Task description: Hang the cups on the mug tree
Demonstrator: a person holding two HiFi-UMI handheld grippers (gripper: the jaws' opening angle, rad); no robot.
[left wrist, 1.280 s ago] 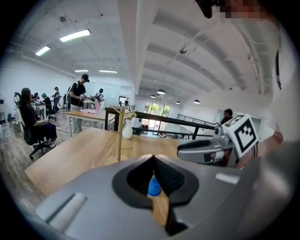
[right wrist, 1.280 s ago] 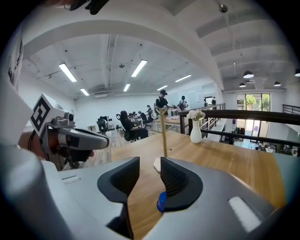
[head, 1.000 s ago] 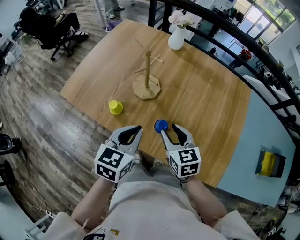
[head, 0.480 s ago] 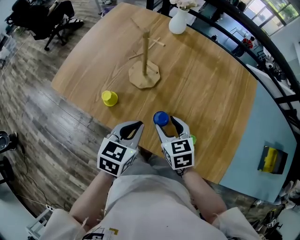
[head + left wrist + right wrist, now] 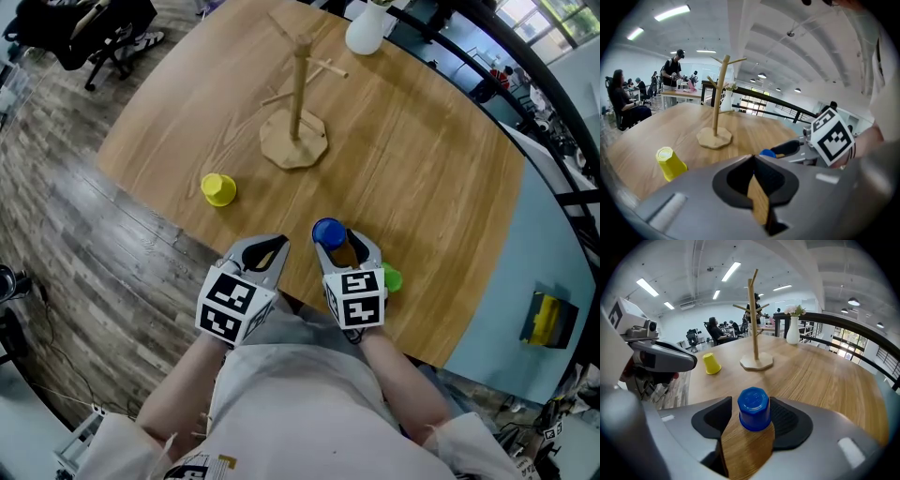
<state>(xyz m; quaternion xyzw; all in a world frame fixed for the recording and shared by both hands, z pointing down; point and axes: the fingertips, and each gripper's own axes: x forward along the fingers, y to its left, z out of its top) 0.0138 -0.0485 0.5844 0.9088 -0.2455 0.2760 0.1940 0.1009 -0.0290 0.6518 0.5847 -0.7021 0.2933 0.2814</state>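
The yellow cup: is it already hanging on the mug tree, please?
No, the yellow cup sits on the table, well apart from the mug tree.

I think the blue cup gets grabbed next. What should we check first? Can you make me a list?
1. Blue cup between the jaws of the right hand-held gripper: ok. It stands upside down between them.
2. Right jaws wide enough: ok. They have just been opening, and the pads are not pressing on the cup.
3. Left hand-held gripper out of the way: ok. It is shut and empty, off to the side.
4. Mug tree upright with free pegs: ok. No cup hangs on it.
5. Yellow cup clear of the path to the tree: ok. It sits off to the left.
6. Where the blue cup's handle points: cannot tell.
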